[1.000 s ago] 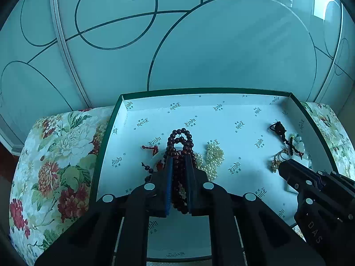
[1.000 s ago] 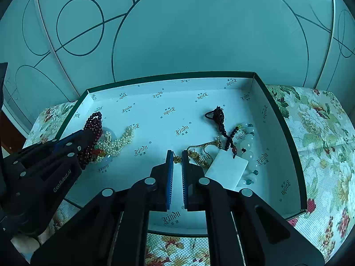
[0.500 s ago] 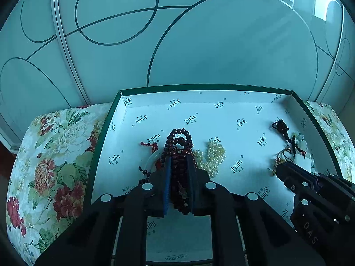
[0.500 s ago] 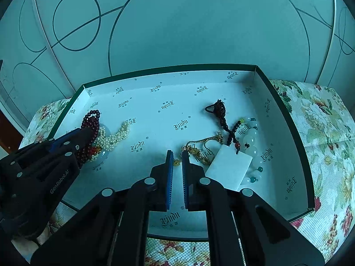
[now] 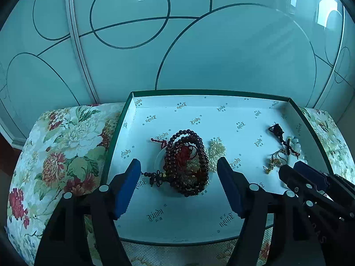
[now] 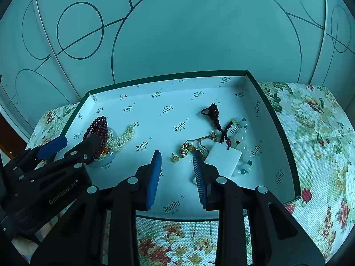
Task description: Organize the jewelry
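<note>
Inside the white-lined, green-rimmed cardboard box (image 5: 221, 226), the coiled dark red wooden bead necklace (image 5: 188, 161) lies released between the left gripper's (image 5: 178, 166) spread jaws, while the right gripper's (image 6: 176, 158) jaws gape over a gold chain (image 6: 188, 147).

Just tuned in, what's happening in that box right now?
Jewelry is being sorted in the box. The left tool is open, its jaws on either side of the dark red beads, which lie in a heap beside the pearls, gripped by nothing. The right tool is also open and empty, low over a small gold piece, with the gold chain and white tag just right of it.
</note>
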### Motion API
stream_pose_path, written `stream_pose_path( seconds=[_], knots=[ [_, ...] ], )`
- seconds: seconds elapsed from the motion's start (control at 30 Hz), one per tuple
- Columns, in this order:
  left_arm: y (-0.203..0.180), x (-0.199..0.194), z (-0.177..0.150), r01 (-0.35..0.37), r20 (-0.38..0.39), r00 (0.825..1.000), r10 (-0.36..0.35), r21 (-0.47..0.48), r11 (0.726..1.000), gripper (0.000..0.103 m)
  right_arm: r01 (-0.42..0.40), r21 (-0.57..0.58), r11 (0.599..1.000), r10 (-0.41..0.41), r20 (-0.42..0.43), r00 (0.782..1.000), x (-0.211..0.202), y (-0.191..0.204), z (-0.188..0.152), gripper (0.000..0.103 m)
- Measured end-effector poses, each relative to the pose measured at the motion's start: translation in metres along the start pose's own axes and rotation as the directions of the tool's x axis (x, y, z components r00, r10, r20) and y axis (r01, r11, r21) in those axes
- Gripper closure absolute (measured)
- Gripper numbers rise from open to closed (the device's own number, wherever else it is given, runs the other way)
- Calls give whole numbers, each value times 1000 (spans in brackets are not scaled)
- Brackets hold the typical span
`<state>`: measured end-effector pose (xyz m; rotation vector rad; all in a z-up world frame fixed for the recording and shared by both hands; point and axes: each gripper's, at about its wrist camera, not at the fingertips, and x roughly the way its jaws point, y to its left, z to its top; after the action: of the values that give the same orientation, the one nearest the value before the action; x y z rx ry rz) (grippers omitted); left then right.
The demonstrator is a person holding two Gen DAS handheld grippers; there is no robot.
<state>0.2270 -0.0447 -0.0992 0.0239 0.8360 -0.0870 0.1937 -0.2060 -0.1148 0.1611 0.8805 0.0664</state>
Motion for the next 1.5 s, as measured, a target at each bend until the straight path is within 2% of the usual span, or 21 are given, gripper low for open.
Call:
stream_pose_path(
  seconds=[0.03,0.13,0.43,0.5,0.6,0.97,1.5],
  knots=[
    [0,-4,-1,0,3,1000,0,-2,1000,29,1,3,1000,-1,3,1000,-3,0,0,71],
    [0,-15,-3,-9,7,1000,9,4,1000,28,6,14,1000,-6,14,1000,-13,-2,-1,60],
    [2,-59,-11,-30,29,999,30,-7,1000,21,18,43,999,-20,46,999,-51,-8,-7,56],
    [2,-69,-13,-50,40,998,51,-11,999,20,21,42,999,-24,57,998,-61,-7,-8,52],
    [1,-85,-18,-70,60,996,70,-1,998,19,24,30,999,-26,67,997,-75,-1,-11,52],
    [3,-125,-28,-54,84,995,55,-24,998,19,13,18,1000,-15,102,995,-115,10,-18,51],
    [-4,-147,-34,-43,95,994,45,-25,999,19,15,14,1000,-17,122,992,-139,13,-27,50]
  ],
)
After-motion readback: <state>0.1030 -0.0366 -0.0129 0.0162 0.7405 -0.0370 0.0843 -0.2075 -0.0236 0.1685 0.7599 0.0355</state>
